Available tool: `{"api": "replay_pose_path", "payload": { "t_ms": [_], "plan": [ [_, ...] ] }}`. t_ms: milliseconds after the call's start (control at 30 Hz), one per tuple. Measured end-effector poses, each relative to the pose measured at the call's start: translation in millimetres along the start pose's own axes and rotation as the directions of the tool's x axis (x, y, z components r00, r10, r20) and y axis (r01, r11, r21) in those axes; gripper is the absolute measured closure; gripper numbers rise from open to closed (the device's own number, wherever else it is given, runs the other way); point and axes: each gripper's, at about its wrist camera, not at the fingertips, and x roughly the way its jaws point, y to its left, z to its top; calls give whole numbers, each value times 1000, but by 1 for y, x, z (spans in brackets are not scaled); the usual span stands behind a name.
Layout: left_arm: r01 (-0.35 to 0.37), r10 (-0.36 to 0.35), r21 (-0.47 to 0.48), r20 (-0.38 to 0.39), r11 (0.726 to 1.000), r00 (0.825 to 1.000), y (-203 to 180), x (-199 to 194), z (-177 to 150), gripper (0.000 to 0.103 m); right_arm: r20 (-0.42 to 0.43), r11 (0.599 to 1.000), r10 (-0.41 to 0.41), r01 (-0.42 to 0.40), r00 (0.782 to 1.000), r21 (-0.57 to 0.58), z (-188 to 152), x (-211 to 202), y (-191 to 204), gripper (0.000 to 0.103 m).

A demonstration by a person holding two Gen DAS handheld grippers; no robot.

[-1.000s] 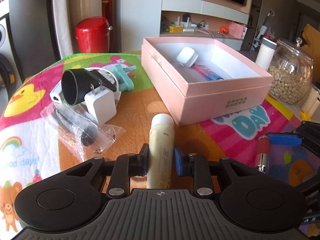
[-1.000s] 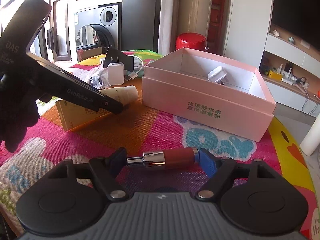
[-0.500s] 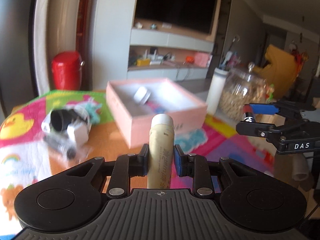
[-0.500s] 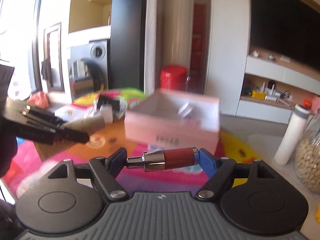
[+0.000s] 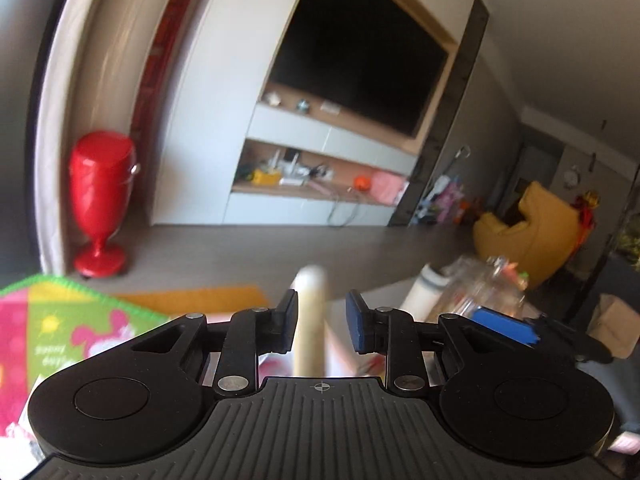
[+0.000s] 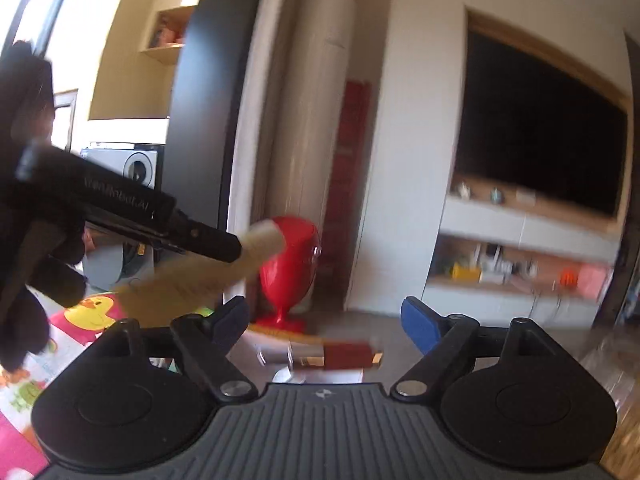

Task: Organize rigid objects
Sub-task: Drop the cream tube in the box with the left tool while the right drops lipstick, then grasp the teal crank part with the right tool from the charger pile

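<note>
My left gripper (image 5: 320, 320) is open; the cream tube (image 5: 309, 320) is blurred between its parted fingers, touching neither pad. My right gripper (image 6: 326, 322) is open wide; the red and silver lipstick (image 6: 332, 356) is blurred below and between the fingers, loose. In the right wrist view the left gripper (image 6: 208, 240) shows at left with the cream tube (image 6: 224, 264) at its tips. The pink box is hidden under the grippers.
The colourful mat (image 5: 52, 328) shows at lower left. A red stool (image 5: 100, 204) stands on the floor beyond. A white bottle (image 5: 420, 292) and a glass jar (image 5: 484, 284) stand at right. A TV wall unit (image 5: 360, 80) is far behind.
Both grippers rose and tilted upward. Both opened: the left let go of the cream tube and the right let go of the lipstick, which now drop blurred.
</note>
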Motion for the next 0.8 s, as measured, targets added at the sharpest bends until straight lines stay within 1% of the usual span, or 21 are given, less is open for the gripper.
{"api": "replay_pose_path", "payload": {
  "t_ms": [33, 67, 133, 167, 200, 233, 267, 333, 400, 433, 467, 567, 633, 700, 767, 800],
  "plan": [
    [-6, 6, -11, -17, 1000, 1000, 10, 0, -11, 74, -14, 998, 38, -38, 999, 43, -11, -1, -5, 19],
    [-23, 21, -33, -39, 999, 999, 22, -1, -22, 74, -33, 997, 61, -59, 998, 57, -22, -1, -5, 19],
    [-74, 70, -72, -58, 995, 996, 43, -5, -40, 74, -94, 997, 73, -70, 993, 34, -46, 0, 1, 19],
    [-119, 115, -87, -50, 989, 992, 54, -11, -49, 74, -128, 998, 64, -64, 990, 6, -58, 1, 8, 19],
    [-174, 172, -87, -36, 981, 984, 62, -16, -58, 74, -149, 998, 58, -61, 987, -15, -66, 3, 13, 19],
    [-232, 231, -76, -22, 970, 973, 69, -21, -68, 74, -170, 997, 59, -67, 984, -38, -74, 4, 20, 19],
    [-293, 293, -60, -10, 954, 956, 74, -26, -78, 74, -193, 995, 71, -84, 979, -59, -80, 7, 28, 19],
    [-375, 375, -29, 3, 926, 927, 82, -34, -95, 74, -225, 989, 102, -122, 969, -78, -84, 14, 43, 19],
    [-450, 450, -12, 23, 893, 893, 88, -44, -109, 74, -240, 984, 138, -161, 961, -78, -83, 18, 57, 19],
    [-477, 478, -26, 33, 878, 878, 96, -52, -114, 74, -247, 981, 154, -178, 957, -75, -81, 20, 64, 19],
    [-483, 485, -53, 35, 874, 874, 100, -57, -119, 74, -255, 978, 172, -196, 951, -72, -76, 21, 77, 19],
    [-463, 477, -178, 43, 868, 878, 121, -77, -131, 74, -283, 965, 228, -255, 932, -62, -60, 35, 101, 19],
    [-456, 480, -240, 51, 857, 876, 132, -86, -136, 74, -322, 954, 280, -301, 904, -15, -43, 54, 114, 19],
    [-444, 477, -298, 42, 845, 878, 147, -90, -138, 74, -376, 947, 319, -312, 870, 81, -25, 82, 124, 19],
    [-405, 443, -361, 27, 840, 896, 160, -92, -140, 74, -436, 938, 347, -304, 830, 168, -11, 121, 136, 19],
    [-378, 417, -385, 21, 842, 908, 165, -93, -143, 74, -463, 938, 346, -282, 816, 203, -6, 144, 144, 19]
  ]
}}
